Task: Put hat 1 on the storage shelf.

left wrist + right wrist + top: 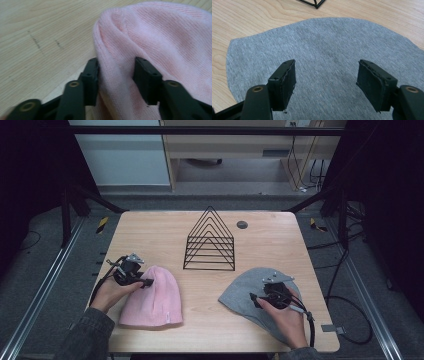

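- High view: a pink knit hat (152, 299) lies flat on the wooden counter (260, 245) at the near left, and a grey hat (252, 290) lies flat at the near right, the two well apart. Behind and between them stands a black wire rack (210, 242) of nested triangular frames, with a small dark round disc (242, 224) just to its right on the counter top.
- High view: the left tongs (146, 282) are held by the person's left hand (112, 292) at the pink hat's left edge. The right tongs (254, 296) sit over the grey hat, held by the right hand (285, 317).
- Left gripper view: the left tongs (116, 72) have a raised fold of the pink knit hat (160, 40) between them at its edge; both jaws press against the cloth, so the fold is pinched at a moderate width. Bare counter (42, 37) lies to the left.
- Right gripper view: the right tongs (325, 80) stand wide apart with nothing gripped. The grey hat (324, 47) lies spread flat below the gap. Whether the jaw tips touch the cloth I cannot tell. A corner of the black wire rack (314, 3) shows at the top edge.
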`<act>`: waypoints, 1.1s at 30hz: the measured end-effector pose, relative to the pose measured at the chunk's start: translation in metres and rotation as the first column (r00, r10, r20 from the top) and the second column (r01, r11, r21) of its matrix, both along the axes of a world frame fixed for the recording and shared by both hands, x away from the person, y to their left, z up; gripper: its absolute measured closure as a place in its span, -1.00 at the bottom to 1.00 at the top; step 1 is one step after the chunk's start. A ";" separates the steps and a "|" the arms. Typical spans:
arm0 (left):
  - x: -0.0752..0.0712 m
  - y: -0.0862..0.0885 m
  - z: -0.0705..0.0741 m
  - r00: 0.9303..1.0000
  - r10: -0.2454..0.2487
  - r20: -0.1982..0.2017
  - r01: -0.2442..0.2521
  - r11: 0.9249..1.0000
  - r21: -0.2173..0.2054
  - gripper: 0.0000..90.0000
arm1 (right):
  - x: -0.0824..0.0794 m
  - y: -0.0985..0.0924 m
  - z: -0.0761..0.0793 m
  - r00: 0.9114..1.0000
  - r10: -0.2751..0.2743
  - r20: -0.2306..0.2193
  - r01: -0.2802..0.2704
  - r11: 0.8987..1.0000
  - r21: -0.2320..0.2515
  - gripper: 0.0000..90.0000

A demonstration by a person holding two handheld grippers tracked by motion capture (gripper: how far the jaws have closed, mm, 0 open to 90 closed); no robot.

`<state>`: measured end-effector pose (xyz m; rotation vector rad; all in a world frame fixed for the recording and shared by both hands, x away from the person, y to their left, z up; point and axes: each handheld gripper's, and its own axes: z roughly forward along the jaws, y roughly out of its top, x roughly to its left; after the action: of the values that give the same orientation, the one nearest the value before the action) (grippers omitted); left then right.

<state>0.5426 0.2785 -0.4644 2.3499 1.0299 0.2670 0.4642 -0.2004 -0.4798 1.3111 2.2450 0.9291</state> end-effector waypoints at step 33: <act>-0.052 -0.029 0.071 0.976 -0.094 0.196 0.087 0.995 0.040 0.83 | -0.009 0.010 0.012 0.996 0.002 0.085 -0.005 0.999 0.042 -0.38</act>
<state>0.4906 0.2493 -0.3930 2.3359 0.8275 0.4742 0.4549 -0.1903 -0.4678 1.2617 2.1749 1.0194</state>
